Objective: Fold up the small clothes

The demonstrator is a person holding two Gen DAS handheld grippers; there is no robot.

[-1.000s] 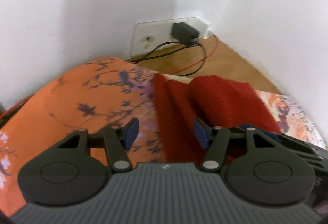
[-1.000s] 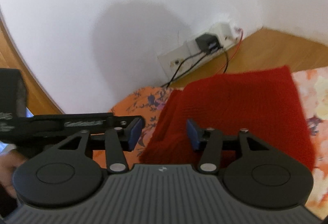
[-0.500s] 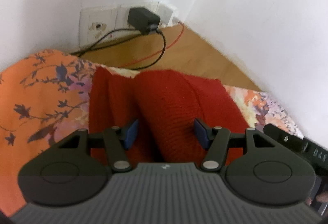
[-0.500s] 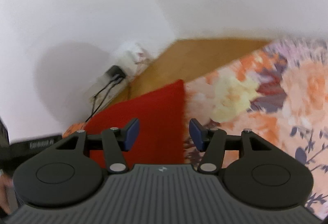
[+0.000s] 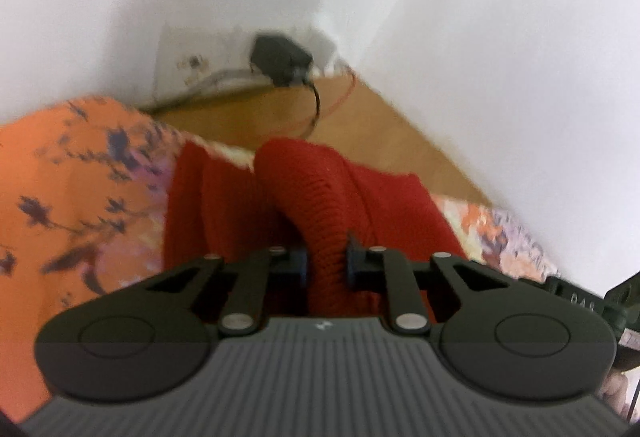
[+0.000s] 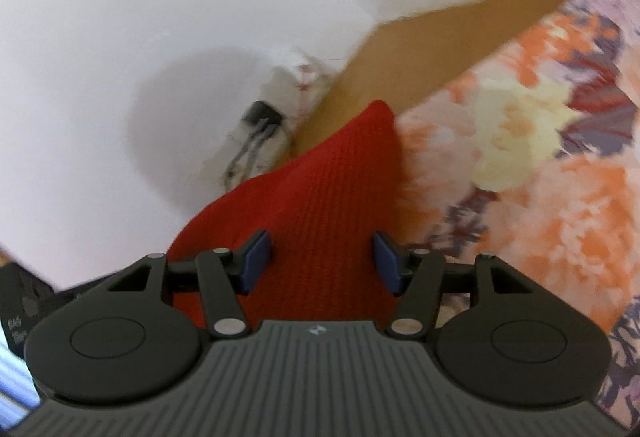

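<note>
A red knitted garment (image 5: 320, 193) lies on an orange flowered bedsheet (image 5: 80, 197). My left gripper (image 5: 327, 261) is shut on a raised fold of that red knit, its blue pads pressed against both sides of the cloth. In the right wrist view the same red garment (image 6: 320, 221) rises to a pointed corner. My right gripper (image 6: 320, 265) is open, with the knit lying between its blue pads (image 6: 256, 263) and not clamped.
White walls meet in a corner close ahead. A wall socket with a black plug (image 5: 280, 57) and cables sits low on the wall, above a wooden ledge (image 5: 360, 133). The flowered sheet (image 6: 540, 177) spreads to the right. The other gripper's body (image 5: 580, 297) shows at the right edge.
My left gripper has closed on a fold of the red knit and lifted it. My right gripper has moved over the garment's right edge and stays open.
</note>
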